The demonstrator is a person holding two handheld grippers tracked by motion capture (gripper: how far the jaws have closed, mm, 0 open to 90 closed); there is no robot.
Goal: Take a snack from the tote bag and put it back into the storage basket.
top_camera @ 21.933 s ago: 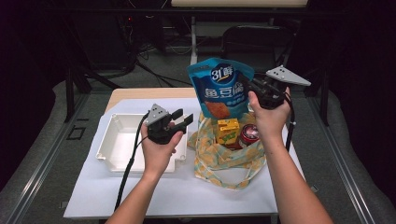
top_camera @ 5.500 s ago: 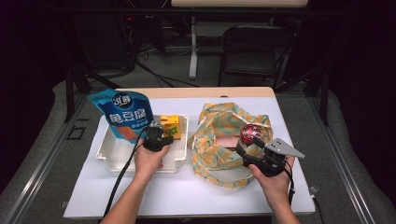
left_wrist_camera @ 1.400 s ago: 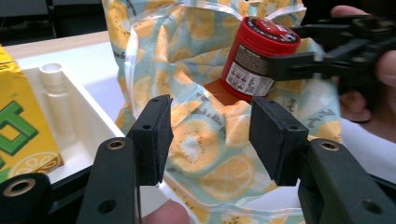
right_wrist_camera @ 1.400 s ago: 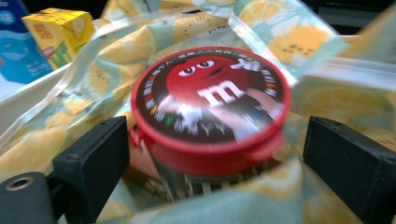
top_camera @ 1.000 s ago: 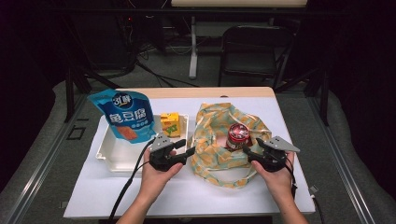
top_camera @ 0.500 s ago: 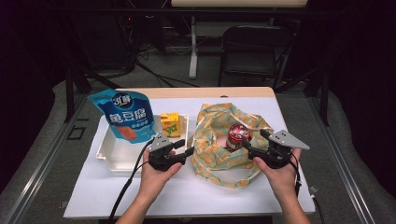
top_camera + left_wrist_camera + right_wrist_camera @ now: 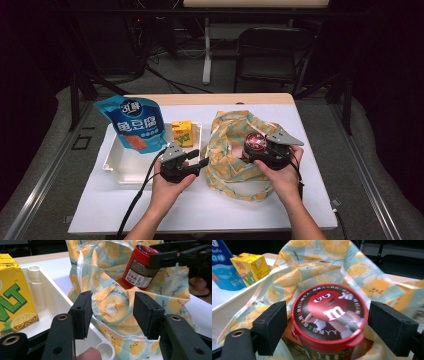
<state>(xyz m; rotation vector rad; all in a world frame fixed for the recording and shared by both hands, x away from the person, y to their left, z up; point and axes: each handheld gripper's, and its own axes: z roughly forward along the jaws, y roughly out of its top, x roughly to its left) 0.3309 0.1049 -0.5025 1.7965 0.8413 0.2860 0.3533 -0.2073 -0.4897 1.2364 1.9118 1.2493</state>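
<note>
A red candy can (image 7: 255, 141) with a cartoon lid (image 7: 329, 315) stands tilted in a lemon-print cloth bag (image 7: 227, 160) at the table's middle right. My right gripper (image 7: 327, 327) has just been opening; its pads now flank the can's lid with the can between them, not pressing on it. The left gripper (image 7: 200, 159) hovers at the bag's left edge, open, with nothing between its pads (image 7: 82, 312). Beyond them lie the bag's rim (image 7: 112, 305), the can (image 7: 140, 267) and the right gripper (image 7: 175, 257).
A white tray (image 7: 117, 167) at the left holds a blue stand-up pouch (image 7: 135, 125) and a yellow juice box (image 7: 182, 132). A white sheet (image 7: 320, 150) covers the table. A dark chair (image 7: 270, 50) stands behind the far edge.
My right gripper moved left and a little up to the can, and its jaws opened around the lid. The left gripper, tray items and bag stayed put.
</note>
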